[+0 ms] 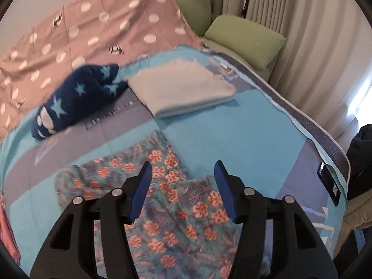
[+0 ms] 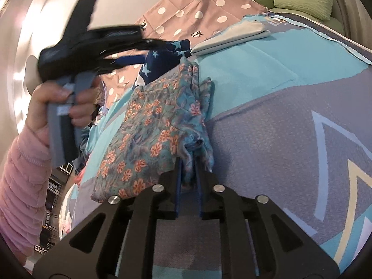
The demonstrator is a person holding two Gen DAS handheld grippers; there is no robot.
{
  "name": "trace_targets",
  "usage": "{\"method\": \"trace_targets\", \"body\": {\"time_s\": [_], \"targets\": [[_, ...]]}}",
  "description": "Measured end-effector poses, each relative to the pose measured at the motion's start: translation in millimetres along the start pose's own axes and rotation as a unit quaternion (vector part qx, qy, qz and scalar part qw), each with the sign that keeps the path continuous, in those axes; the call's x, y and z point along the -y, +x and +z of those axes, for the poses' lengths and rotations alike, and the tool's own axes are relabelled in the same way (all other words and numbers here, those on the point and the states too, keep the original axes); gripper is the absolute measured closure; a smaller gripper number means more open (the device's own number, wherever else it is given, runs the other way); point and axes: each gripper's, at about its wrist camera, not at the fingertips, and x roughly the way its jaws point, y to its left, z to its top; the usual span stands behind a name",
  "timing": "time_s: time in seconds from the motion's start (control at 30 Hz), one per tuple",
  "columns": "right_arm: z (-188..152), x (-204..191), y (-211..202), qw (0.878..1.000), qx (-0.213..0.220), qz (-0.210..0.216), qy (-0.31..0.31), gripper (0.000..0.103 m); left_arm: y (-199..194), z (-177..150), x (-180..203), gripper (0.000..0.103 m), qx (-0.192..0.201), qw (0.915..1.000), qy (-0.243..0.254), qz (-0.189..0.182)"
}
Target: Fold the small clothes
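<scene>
A floral teal garment with orange flowers lies on the blue bedspread. My left gripper is open above it, holding nothing. In the right wrist view my right gripper is shut on a bunched edge of the floral garment. The left gripper shows there, blurred, held in a hand at the upper left above the garment's far end. A folded pale garment and a navy star-patterned piece lie further back.
A pink polka-dot cloth covers the far side of the bed. Green cushions and a curtain stand at the back right. The bed's edge runs along the right. A red cloth shows at the left.
</scene>
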Motion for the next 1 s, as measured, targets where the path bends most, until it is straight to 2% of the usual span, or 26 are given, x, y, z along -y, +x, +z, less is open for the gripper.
{"method": "trace_targets", "body": {"time_s": [0.1,0.27,0.33,0.4,0.53,0.7,0.8,0.87,0.93,1.0], "targets": [[3,-4,-2,1.000,0.009,-0.002,-0.014,0.097,-21,-15,-11,0.029,0.020,0.9997,0.001,0.015],[11,-11,-9,0.999,0.022,0.003,-0.031,0.097,-44,-65,-38,0.020,0.026,0.9990,-0.009,0.036],[13,-6,-9,1.000,0.012,0.009,-0.020,0.092,-57,-97,-47,0.019,0.030,0.9985,-0.009,0.045],[13,2,-10,1.000,0.002,0.017,-0.007,0.091,-69,-123,-52,0.012,0.030,0.9977,-0.011,0.060],[7,7,-16,0.999,-0.013,0.036,0.008,0.066,-92,-172,-62,0.012,0.035,0.9958,-0.032,0.078],[-2,4,-9,0.998,-0.042,0.037,0.011,0.066,-111,-220,-65,0.010,0.033,0.9953,-0.062,0.067],[-2,-3,-2,0.999,-0.045,0.020,0.005,0.074,-110,-234,-61,0.008,0.024,0.9963,-0.045,0.070],[0,-9,0,0.999,-0.043,0.002,-0.003,0.094,-105,-240,-56,0.008,0.017,0.9956,-0.031,0.086],[3,-12,-3,0.999,-0.035,-0.004,0.001,0.096,-100,-243,-53,0.008,0.013,0.9946,-0.027,0.099],[7,-20,-18,1.000,-0.007,-0.002,-0.004,0.096,-95,-244,-51,0.008,0.012,0.9930,-0.022,0.115]]}}
